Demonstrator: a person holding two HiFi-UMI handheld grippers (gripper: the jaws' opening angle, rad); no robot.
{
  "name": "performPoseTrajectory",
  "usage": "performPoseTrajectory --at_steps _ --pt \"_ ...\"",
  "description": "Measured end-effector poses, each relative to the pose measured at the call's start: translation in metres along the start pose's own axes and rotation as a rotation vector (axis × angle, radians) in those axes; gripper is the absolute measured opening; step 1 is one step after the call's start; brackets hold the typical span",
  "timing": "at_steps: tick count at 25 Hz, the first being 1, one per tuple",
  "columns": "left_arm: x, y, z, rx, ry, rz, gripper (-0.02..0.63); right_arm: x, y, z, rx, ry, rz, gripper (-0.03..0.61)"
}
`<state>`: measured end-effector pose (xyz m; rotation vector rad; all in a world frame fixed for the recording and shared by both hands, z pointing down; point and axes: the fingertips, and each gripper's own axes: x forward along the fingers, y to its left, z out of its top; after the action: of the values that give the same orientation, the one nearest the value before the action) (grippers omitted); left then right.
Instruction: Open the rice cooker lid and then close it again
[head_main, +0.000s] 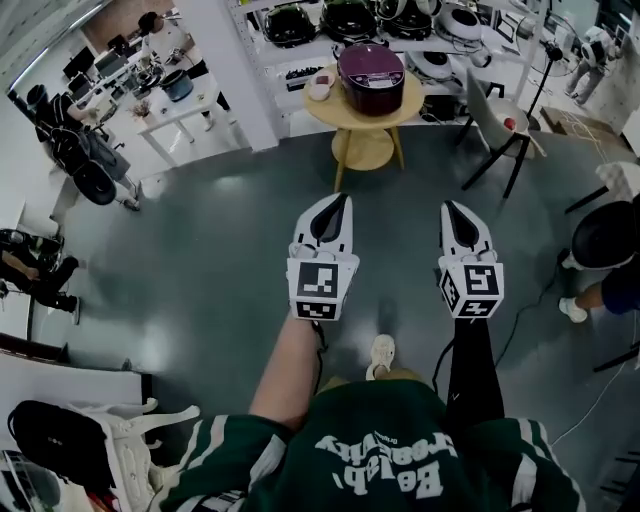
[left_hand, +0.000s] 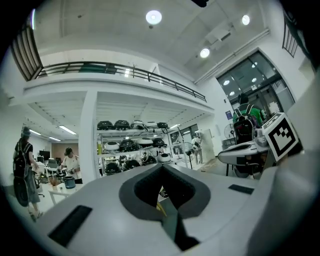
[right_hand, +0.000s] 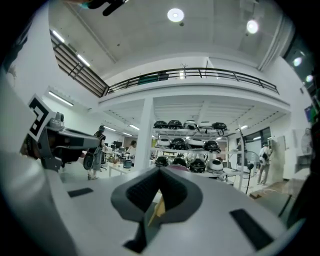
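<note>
White lettering on the person's green sweatshirt (head_main: 385, 462) appears upside down and I cannot make it out. Ahead, the left tool (head_main: 340, 203) and right tool (head_main: 449, 208) are side by side above the grey floor (head_main: 200, 230), both clenched on nothing. Well beyond them, the dark purple rice cooker (head_main: 371, 78), lid down, sits on a round wooden desk (head_main: 338, 112).

1. Left gripper (head_main: 341, 201): a white tapered shell with dark padded lining inside the jaws.
2. On it, the left marker cube (head_main: 323, 290), with bold black-and-white squares.
3. Right gripper (head_main: 447, 206): the same white shell, and the right marker cube (head_main: 471, 289) is patterned alike.
4. Dark green top (head_main: 390, 450), with white lettering across it and white stripes down the sleeves.
5. Black sleeve (head_main: 470, 370) on the right arm, and there's a light-coloured shoe (head_main: 381, 355).
</note>
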<state>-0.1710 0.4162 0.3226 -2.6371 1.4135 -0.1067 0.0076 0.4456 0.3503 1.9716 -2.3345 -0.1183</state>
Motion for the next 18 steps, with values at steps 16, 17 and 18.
performPoseTrajectory --at_steps 16,17,18 --pt "0.145 0.03 -0.007 0.016 0.019 0.043 0.0 0.137 -0.073 -0.012 0.017 -0.003 0.077 0.003" --pt "0.153 0.033 -0.008 0.015 0.022 0.041 0.0 0.145 -0.076 -0.013 0.02 -0.001 0.077 0.003" --pt "0.16 0.037 -0.01 0.015 0.023 0.04 0.0 0.153 -0.078 -0.015 0.022 0.0 0.077 0.003"
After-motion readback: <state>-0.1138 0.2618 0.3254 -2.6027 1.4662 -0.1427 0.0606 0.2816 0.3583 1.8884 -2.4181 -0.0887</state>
